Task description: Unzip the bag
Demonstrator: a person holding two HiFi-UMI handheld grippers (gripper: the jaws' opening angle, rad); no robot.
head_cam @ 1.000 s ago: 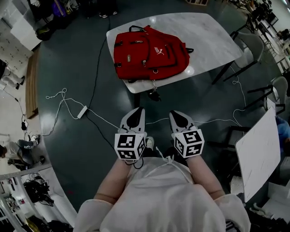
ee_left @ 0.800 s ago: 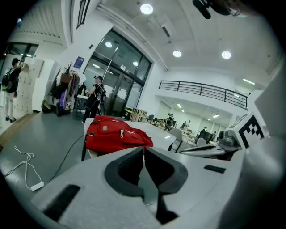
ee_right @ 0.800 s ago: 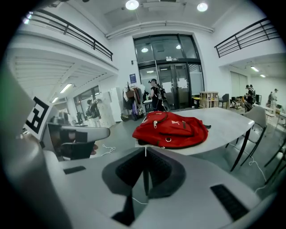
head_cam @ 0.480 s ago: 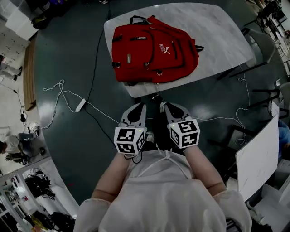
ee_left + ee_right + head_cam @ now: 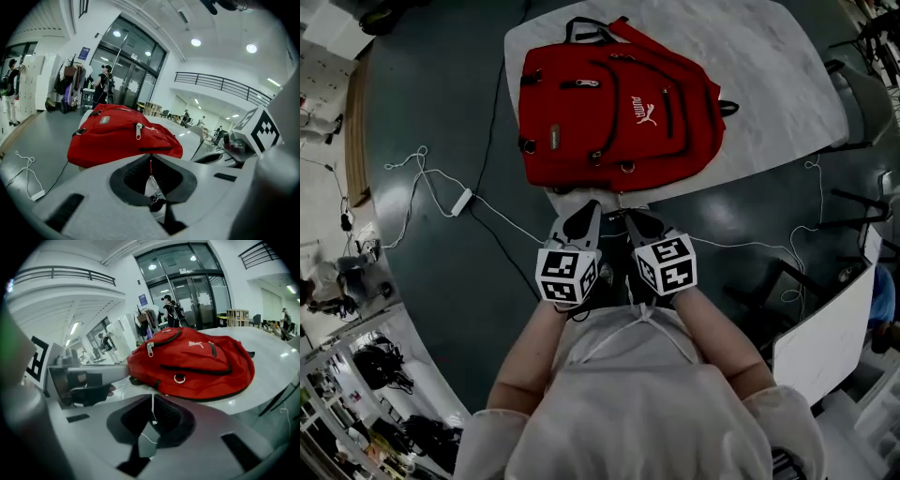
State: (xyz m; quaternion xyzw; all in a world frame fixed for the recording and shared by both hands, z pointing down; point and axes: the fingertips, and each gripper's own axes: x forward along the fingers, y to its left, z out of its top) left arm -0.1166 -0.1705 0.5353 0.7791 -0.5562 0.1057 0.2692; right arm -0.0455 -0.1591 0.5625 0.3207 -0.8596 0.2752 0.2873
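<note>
Fingers of the left gripper [image 5: 589,208] are pressed together at the tips with nothing caught between them, and its own view [image 5: 150,158] shows the same. Those of the right gripper [image 5: 632,218] are likewise closed and empty, as seen in the right gripper view [image 5: 152,398]. The two grippers sit side by side, close together, held low in front of the person's white top [image 5: 637,403]. They point at the near edge of the table [image 5: 778,66] and touch neither it nor the bag.

A red backpack [image 5: 619,103] lies flat on that pale marble table, front face up. It sits toward the near left corner, with its carry handle [image 5: 581,23] on the far side. Its zips look closed, and a silver zip pull [image 5: 138,131] lies on its upper face. A small keychain [image 5: 153,193] dangles from its near edge. On the dark floor [image 5: 441,103] to the left, a white cable with a power strip [image 5: 461,200] trails away.
</note>
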